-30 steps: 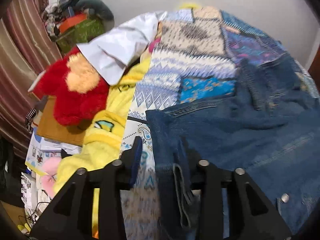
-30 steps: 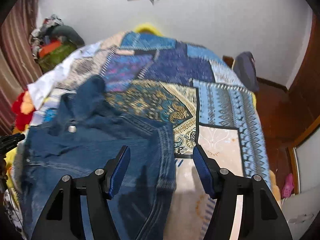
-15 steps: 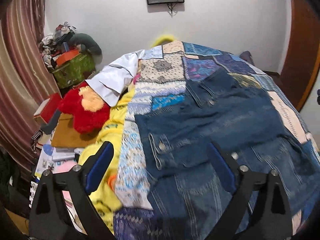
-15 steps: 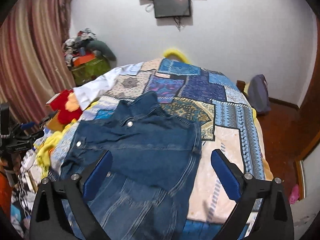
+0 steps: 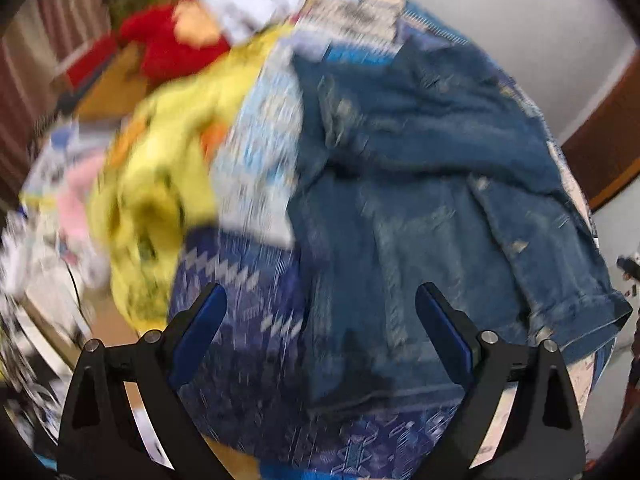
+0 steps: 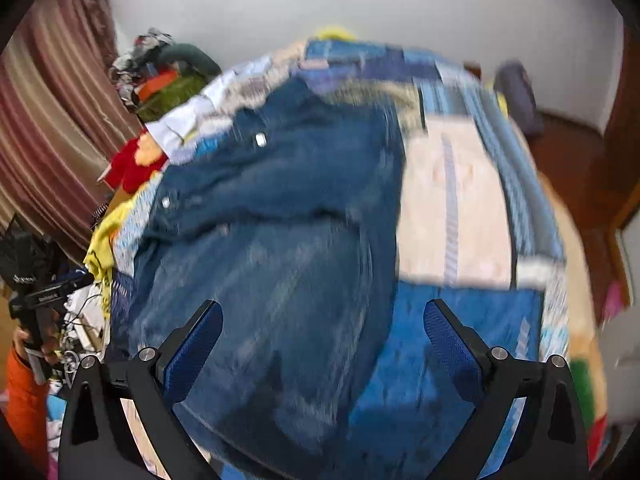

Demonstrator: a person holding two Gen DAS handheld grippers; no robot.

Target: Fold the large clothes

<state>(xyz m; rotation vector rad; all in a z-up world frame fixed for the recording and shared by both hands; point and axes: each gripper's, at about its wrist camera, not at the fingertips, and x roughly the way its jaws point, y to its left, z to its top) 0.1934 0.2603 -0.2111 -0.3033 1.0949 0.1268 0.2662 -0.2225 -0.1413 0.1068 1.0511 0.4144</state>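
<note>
Over the bed (image 6: pixel 456 184), both my grippers have swung down again after letting go: left gripper (image 5: pixel 320 330) and right gripper (image 6: pixel 322 334) spread wide, holding nothing. The jacket (image 5: pixel 420 200) lies half-folded on the quilt, top laid over. I judge a second fold comes next; the frames are blurred.

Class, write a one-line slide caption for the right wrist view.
Open right hand-held gripper above a denim jacket on a patchwork bedspread.

Left tool (image 5: pixel 320 312) gaping, empty — denim jacket (image 5: pixel 420 208) on patchwork bedspread (image 5: pixel 240 320).
</note>
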